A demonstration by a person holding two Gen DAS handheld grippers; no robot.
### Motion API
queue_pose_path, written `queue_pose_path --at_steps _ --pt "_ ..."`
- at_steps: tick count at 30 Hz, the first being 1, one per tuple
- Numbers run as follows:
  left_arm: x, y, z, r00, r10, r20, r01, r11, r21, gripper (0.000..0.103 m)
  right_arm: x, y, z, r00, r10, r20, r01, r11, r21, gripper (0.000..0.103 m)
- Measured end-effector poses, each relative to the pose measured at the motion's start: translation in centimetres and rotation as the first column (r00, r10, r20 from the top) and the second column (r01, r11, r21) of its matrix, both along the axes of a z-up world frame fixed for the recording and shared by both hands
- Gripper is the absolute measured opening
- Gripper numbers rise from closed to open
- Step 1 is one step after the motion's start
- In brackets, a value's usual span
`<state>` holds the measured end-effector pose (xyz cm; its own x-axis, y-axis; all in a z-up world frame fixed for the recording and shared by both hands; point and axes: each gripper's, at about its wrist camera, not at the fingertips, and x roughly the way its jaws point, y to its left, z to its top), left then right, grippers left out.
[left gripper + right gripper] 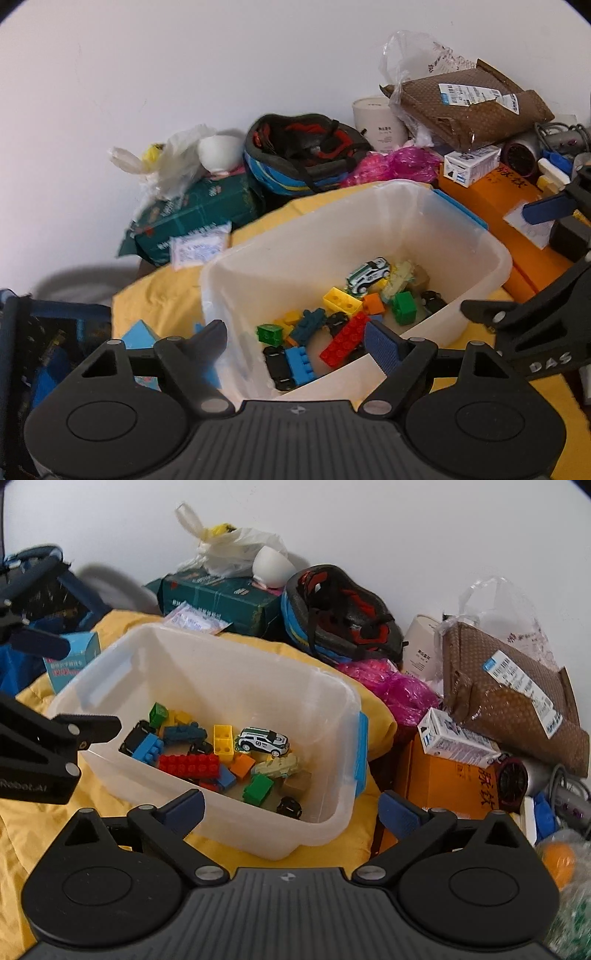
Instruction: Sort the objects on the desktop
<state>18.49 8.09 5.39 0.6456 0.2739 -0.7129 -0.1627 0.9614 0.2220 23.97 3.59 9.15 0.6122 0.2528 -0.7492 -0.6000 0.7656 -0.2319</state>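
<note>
From the left wrist view, the left gripper (295,341) hangs tipped down over the near wall of the translucent bin (495,266), its jaws wide apart and holding nothing, one blue-padded finger outside the bin's left wall and the other just over the near rim. Inside the bin lie the toys: a white and green toy car (369,276), a red brick (345,339), yellow, green, orange and blue bricks and some small black cars. The right gripper (550,210) reaches in from the right edge above an orange box (484,195); only one of its blue pads shows here. From the right wrist view, the right gripper (291,808) sits lower and nearer, pointed at the bin's (332,690) front right corner, jaws spread and empty, the bin standing on a yellow cloth (44,827). The left gripper (55,686) enters at the left edge by the bin's handle end, though blur leaves its tips hard to read. A helmet (343,620) lies behind the bin.
</note>
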Motion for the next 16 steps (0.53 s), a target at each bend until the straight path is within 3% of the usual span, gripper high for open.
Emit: queue_pose_path --at_steps 5,16 --pt "0.5 0.5 -0.4 0.999 0.011 -0.036 -0.011 1.0 -0.006 0.085 0.4 0.2 -0.7 1.0 0.001 -0.004 -0.002 0.999 -0.044 0.103" --pt "0.5 1.1 -0.2 0.999 0.018 -0.035 -0.019 1.0 -0.02 0.085 0.6 0.0 -0.6 0.999 -0.016 -0.03 0.016 1.0 -0.018 0.103"
